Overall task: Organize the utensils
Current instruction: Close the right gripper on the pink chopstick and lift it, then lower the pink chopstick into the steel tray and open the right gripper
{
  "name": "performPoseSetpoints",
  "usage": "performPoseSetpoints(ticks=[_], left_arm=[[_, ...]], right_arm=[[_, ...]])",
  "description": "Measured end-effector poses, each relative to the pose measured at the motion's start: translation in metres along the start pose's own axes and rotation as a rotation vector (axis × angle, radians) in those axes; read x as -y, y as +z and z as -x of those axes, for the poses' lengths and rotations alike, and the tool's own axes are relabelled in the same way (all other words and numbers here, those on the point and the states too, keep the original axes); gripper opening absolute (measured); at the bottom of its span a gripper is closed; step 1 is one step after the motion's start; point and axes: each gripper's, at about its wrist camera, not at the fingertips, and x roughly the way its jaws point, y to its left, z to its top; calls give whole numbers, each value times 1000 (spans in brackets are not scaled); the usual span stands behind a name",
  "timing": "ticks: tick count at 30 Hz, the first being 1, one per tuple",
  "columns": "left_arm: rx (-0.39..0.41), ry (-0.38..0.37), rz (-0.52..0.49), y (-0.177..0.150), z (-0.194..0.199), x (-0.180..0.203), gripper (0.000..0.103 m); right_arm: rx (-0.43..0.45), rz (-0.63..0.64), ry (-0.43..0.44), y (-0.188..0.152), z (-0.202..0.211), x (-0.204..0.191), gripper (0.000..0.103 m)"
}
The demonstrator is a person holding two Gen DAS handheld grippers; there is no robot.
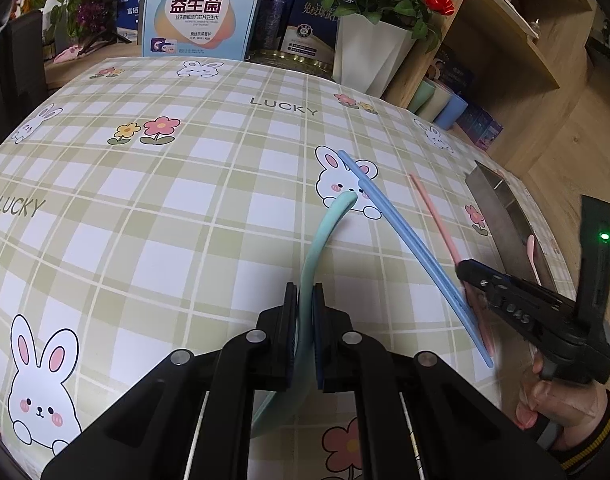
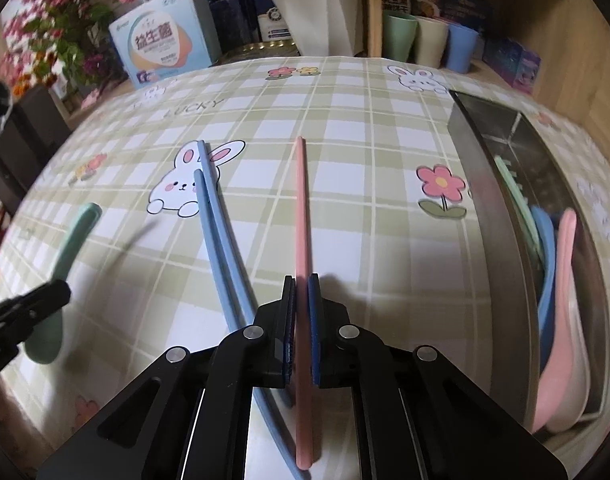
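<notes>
My left gripper is shut on the handle of a mint green spoon, which points away over the table; the spoon also shows at the left of the right wrist view. My right gripper is shut on a pink chopstick that points forward; it shows in the left wrist view too. A pair of blue chopsticks lies on the cloth between the two grippers, also in the left wrist view. A steel tray at the right holds green, blue and pink spoons.
The table has a green plaid cloth with rabbits. At the far edge stand a blue-white box, a white flower pot and three cups by a wooden shelf.
</notes>
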Motion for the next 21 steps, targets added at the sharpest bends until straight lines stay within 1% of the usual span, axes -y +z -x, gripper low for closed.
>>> performPoseSetpoints(ticks=[7, 13, 15, 16, 21], left_arm=[[11, 2, -12, -1, 3, 3, 7], [23, 14, -28, -2, 7, 8, 7], [25, 15, -38, -2, 9, 11, 7], [27, 17, -42, -2, 10, 12, 7], [28, 9, -34, -1, 12, 14, 7]], right_arm=[[104, -36, 44, -2, 36, 12, 6], [216, -99, 52, 5, 74, 33, 6], [243, -126, 43, 9, 84, 46, 6], [258, -156, 29, 12, 89, 58, 6], [254, -295, -8, 12, 95, 108, 6]])
